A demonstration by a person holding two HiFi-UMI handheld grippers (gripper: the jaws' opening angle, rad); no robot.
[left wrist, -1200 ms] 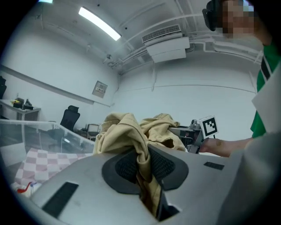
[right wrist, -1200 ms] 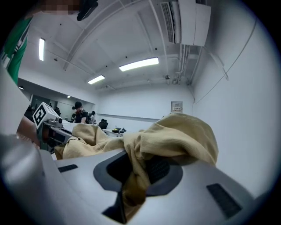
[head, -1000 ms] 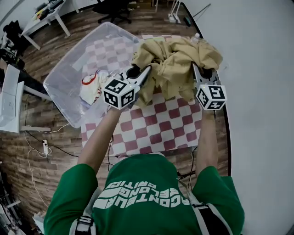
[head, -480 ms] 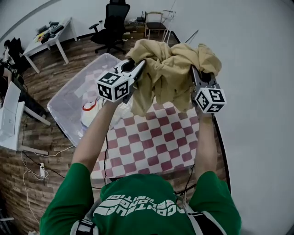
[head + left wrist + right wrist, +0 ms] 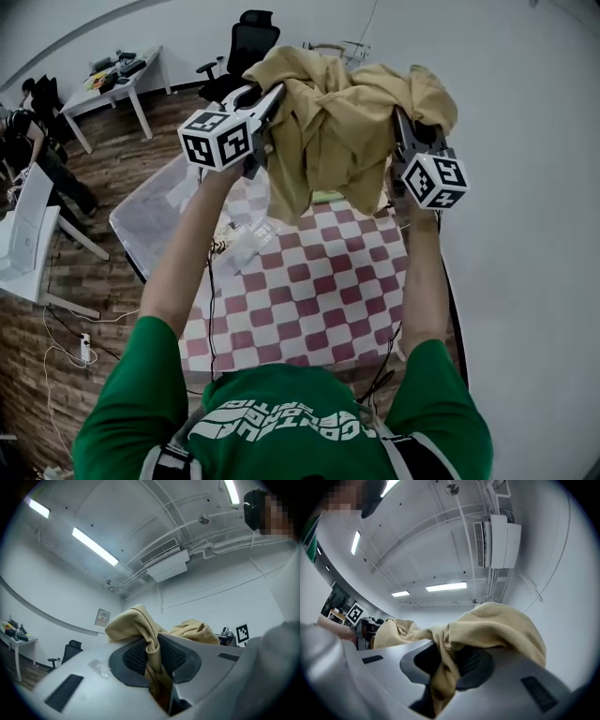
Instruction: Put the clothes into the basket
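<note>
Head view — left gripper, right gripper clamp tan garment, hem clear above checkered table.

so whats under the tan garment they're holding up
The checkered tablecloth lies below the tan garment. The table's far end is covered by the hanging cloth, so anything there cannot be seen.

Bright, even ceiling strip lights; sharp centres, strong fisheye bending and dark corners.
</note>
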